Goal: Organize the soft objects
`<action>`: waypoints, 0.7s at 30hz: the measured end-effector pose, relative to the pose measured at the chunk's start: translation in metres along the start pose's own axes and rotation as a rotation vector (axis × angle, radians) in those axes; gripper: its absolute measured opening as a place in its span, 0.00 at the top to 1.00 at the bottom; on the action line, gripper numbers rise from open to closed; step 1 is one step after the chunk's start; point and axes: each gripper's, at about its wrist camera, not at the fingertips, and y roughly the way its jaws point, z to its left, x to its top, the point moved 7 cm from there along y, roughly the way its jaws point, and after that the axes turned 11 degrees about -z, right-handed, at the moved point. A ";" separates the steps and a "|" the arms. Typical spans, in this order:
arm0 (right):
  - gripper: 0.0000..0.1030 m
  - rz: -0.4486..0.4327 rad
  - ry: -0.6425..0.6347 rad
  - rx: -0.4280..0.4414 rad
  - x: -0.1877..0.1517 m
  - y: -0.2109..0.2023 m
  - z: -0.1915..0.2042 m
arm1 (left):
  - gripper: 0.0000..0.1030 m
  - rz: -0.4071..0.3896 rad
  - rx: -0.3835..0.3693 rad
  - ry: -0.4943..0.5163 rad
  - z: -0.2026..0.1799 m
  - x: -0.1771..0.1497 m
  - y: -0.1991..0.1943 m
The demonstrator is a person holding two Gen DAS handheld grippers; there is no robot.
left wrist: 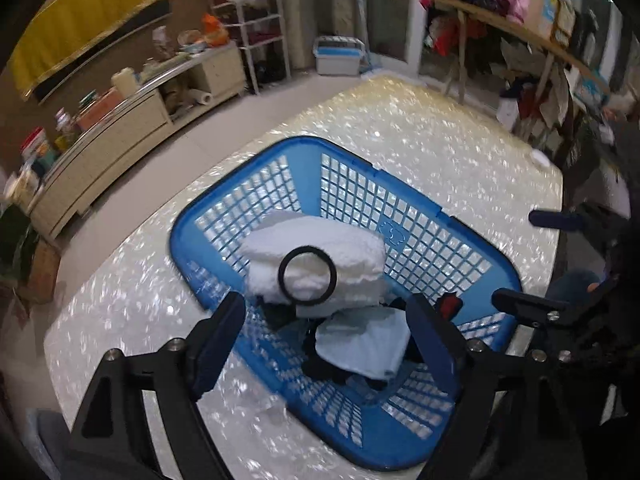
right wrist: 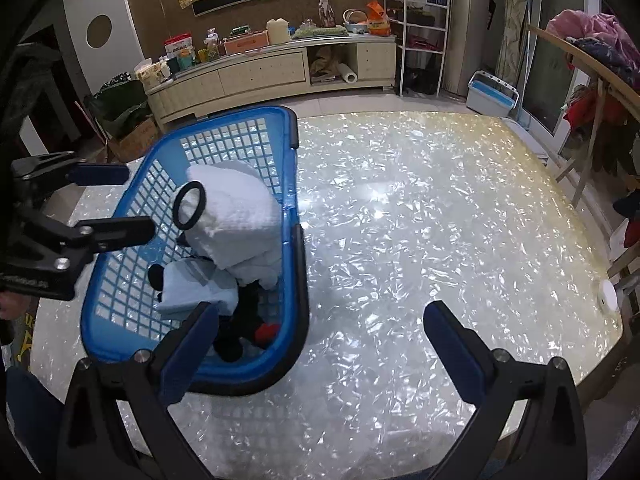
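Observation:
A blue mesh basket (left wrist: 180, 236) (right wrist: 224, 118) stands on the shiny pearl-patterned table (left wrist: 400, 120) (right wrist: 440, 220). In it lies a folded white towel (left wrist: 352, 256) (right wrist: 240, 208) with a black ring (left wrist: 282, 276) (right wrist: 175, 210) on top. A folded light blue towel (left wrist: 360, 344) (right wrist: 188, 284) lies lower, over black soft items (right wrist: 232, 344) and something red (right wrist: 266, 332). My left gripper (left wrist: 326, 320) (right wrist: 116, 202) hovers open above the basket, gripping nothing. My right gripper (right wrist: 322, 312) (left wrist: 536, 260) is open and empty over the basket's near right rim and the table.
A small white round object (right wrist: 608, 296) sits near the table's right edge. Beyond the table are a low cream cabinet (right wrist: 260, 72) with clutter, a white rack (right wrist: 420, 40), a blue and white bin (right wrist: 492, 96) and a wooden stand with clothes (right wrist: 592, 40).

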 end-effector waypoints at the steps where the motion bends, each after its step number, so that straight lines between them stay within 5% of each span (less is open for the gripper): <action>1: 0.00 -0.003 -0.001 -0.002 -0.001 -0.002 0.001 | 0.21 -0.011 0.006 -0.017 0.002 -0.001 -0.007; 10: 0.00 -0.083 -0.012 0.014 0.009 -0.025 0.022 | 0.16 -0.160 0.155 -0.214 0.025 -0.030 -0.079; 13: 0.00 -0.136 -0.015 0.017 0.016 -0.034 0.034 | 0.00 -0.198 0.248 -0.270 0.033 -0.045 -0.104; 21: 0.00 -0.260 -0.070 0.058 0.032 -0.062 0.081 | 0.00 -0.326 0.337 -0.345 0.039 -0.076 -0.161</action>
